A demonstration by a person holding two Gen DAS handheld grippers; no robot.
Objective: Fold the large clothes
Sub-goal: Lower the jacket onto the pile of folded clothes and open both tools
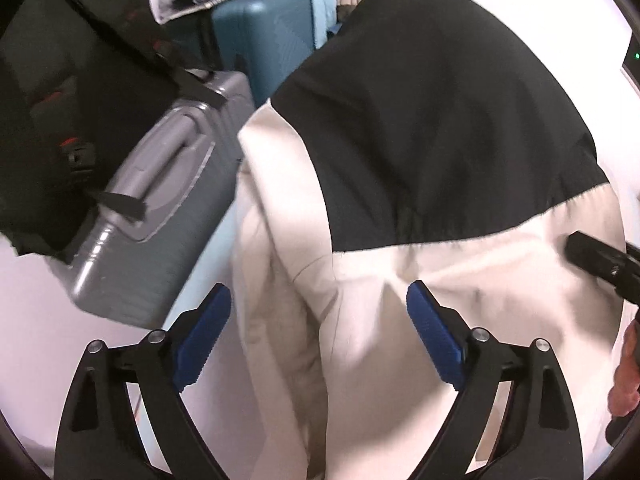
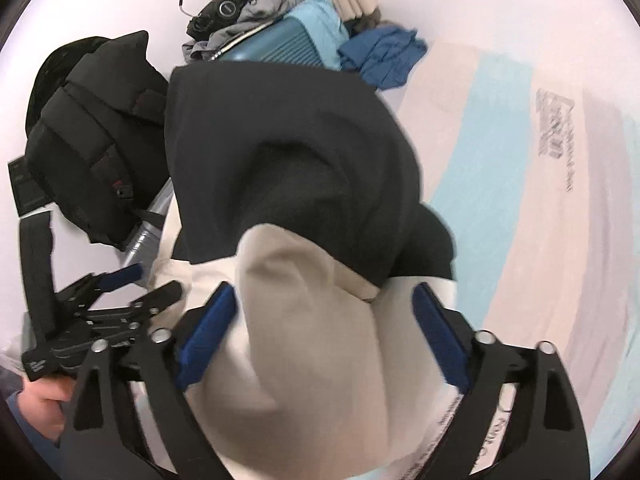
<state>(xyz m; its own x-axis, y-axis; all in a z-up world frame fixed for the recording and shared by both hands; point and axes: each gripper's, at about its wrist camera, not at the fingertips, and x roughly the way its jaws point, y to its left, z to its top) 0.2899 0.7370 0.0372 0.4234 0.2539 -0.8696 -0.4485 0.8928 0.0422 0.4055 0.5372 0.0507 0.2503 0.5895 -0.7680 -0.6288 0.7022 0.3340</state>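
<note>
A large black and cream jacket [image 1: 420, 168] hangs in front of both cameras; it also shows in the right wrist view [image 2: 288, 184]. My left gripper [image 1: 320, 332] is open, its blue pads either side of the cream fabric. My right gripper [image 2: 324, 332] is open too, with a cream bulge of the jacket between its fingers. The right gripper's black body shows at the right edge of the left wrist view [image 1: 600, 256]. The left gripper shows at the lower left of the right wrist view [image 2: 120, 292].
A grey suitcase [image 1: 152, 216] and a teal suitcase [image 1: 264, 40] stand at the left, with a black backpack [image 2: 92, 140] on top. A striped pastel bed sheet [image 2: 540, 200] lies at the right. A blue garment [image 2: 384, 56] lies at its far end.
</note>
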